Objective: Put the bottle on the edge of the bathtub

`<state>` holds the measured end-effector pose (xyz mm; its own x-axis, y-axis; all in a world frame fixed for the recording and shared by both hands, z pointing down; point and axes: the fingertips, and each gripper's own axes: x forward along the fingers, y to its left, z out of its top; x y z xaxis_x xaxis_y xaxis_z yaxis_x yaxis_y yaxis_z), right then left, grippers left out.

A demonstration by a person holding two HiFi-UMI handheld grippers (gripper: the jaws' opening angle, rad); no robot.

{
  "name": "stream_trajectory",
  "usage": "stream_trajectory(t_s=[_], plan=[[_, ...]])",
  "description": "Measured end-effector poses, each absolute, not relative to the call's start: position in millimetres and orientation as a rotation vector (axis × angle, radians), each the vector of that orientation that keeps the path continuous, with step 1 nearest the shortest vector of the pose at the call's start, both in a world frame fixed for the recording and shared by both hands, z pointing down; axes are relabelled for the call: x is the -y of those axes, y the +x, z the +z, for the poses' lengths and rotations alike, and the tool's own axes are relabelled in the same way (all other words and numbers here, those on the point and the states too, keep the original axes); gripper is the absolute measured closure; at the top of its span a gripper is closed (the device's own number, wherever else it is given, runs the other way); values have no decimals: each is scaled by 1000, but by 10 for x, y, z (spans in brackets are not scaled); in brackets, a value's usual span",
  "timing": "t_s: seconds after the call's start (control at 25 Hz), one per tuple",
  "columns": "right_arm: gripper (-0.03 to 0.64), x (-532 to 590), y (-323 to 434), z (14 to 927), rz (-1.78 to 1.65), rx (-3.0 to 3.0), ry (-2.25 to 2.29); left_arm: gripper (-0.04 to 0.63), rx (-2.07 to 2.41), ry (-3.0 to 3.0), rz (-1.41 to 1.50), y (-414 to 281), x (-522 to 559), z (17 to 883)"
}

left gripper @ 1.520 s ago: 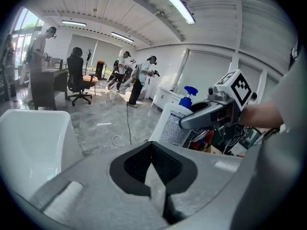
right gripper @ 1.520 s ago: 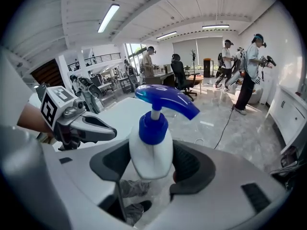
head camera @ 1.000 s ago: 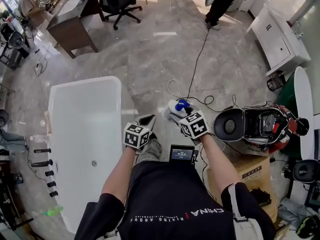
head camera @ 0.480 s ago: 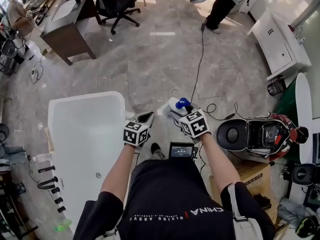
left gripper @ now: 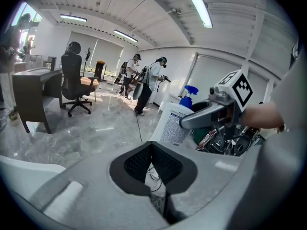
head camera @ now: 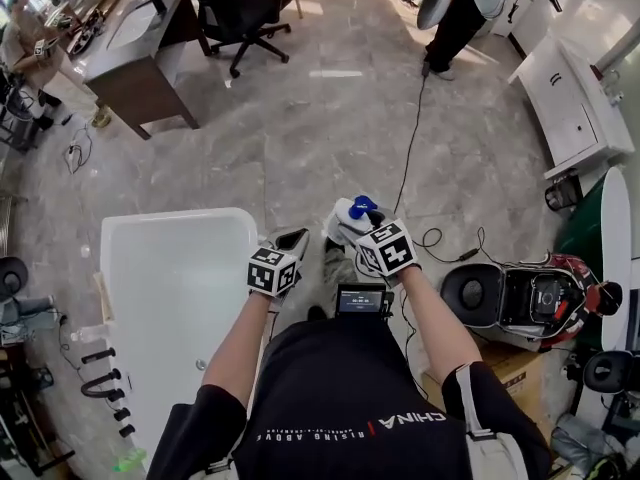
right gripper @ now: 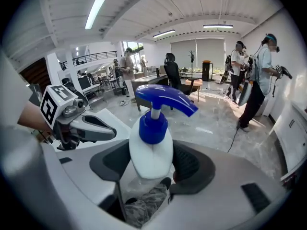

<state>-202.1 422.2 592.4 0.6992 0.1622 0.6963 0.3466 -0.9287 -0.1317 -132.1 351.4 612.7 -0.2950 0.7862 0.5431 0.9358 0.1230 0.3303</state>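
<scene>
The right tool (head camera: 345,226) was closed on the white bottle (right gripper: 150,152) with the blue pump. Its pads pressed on both sides of the body and held the bottle in the air above the marble floor (head camera: 330,128). The left tool (head camera: 294,239) had its jaws together, with nothing between them. The white bathtub (head camera: 178,218) stood at the left, and the bottle was apart from its edge.

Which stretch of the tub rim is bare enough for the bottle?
The bathtub has bare rim at its far end and along the side nearest the left gripper. The opposite side is crowded: black fittings cluster along it. The right gripper holds the bottle.
</scene>
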Motion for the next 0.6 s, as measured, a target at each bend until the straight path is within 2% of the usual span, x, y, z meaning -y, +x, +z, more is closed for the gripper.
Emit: stream_trajectory(t_s=[0.6], plan=[[345, -6213, -728, 5711, -1024, 219, -2747, 586, 2034, -1919, -894, 15, -5411, 5892]])
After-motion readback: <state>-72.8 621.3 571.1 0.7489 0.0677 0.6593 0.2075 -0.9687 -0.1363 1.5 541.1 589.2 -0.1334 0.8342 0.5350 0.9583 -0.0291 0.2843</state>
